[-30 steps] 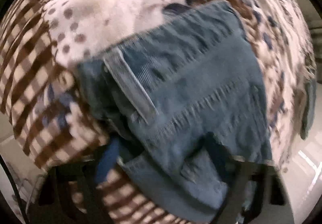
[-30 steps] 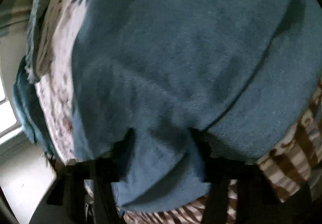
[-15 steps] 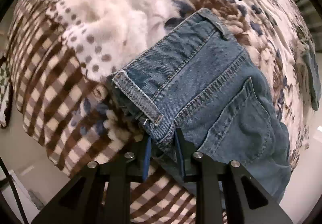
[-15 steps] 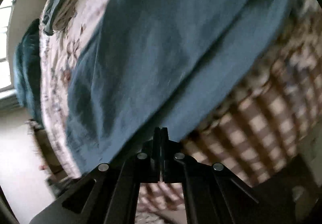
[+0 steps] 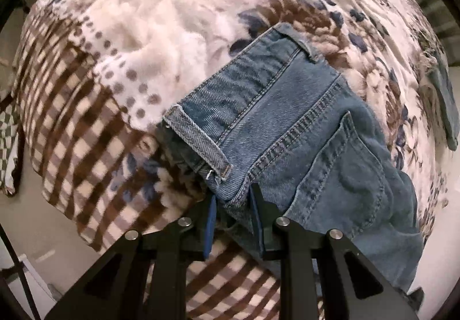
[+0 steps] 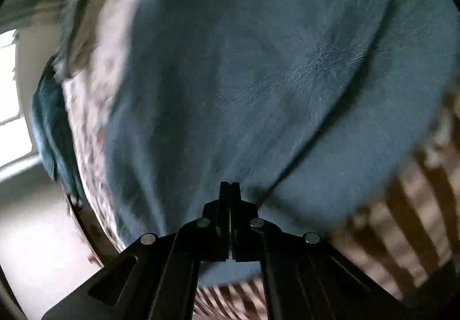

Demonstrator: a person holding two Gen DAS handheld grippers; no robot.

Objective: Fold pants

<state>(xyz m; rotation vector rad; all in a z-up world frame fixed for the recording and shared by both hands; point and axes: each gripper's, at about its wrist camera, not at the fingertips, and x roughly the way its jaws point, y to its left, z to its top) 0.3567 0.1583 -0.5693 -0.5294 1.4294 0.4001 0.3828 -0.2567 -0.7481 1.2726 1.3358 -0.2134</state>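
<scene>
Blue denim pants (image 5: 302, 130) lie on a bed covered by a patterned blanket (image 5: 138, 32). The left wrist view shows their waistband, a belt loop and a back pocket. My left gripper (image 5: 233, 205) has its jaws partly apart around the waistband edge near the belt loop, with denim between the fingers. The right wrist view is filled by a pant leg (image 6: 258, 75). My right gripper (image 6: 230, 187) is shut, its tips touching the denim where the cloth puckers; whether cloth is pinched between them is unclear.
The blanket's brown checked border (image 5: 80, 124) hangs over the near edge of the bed, with floor below. Another blue garment (image 5: 442, 98) lies at the bed's far right. In the right wrist view, a dark teal cloth (image 6: 49, 130) hangs near a window.
Both grippers let go of the denim they held a second ago. The left one pulled back and now sits at the waistband edge. The right one shut and moved onto the leg.
</scene>
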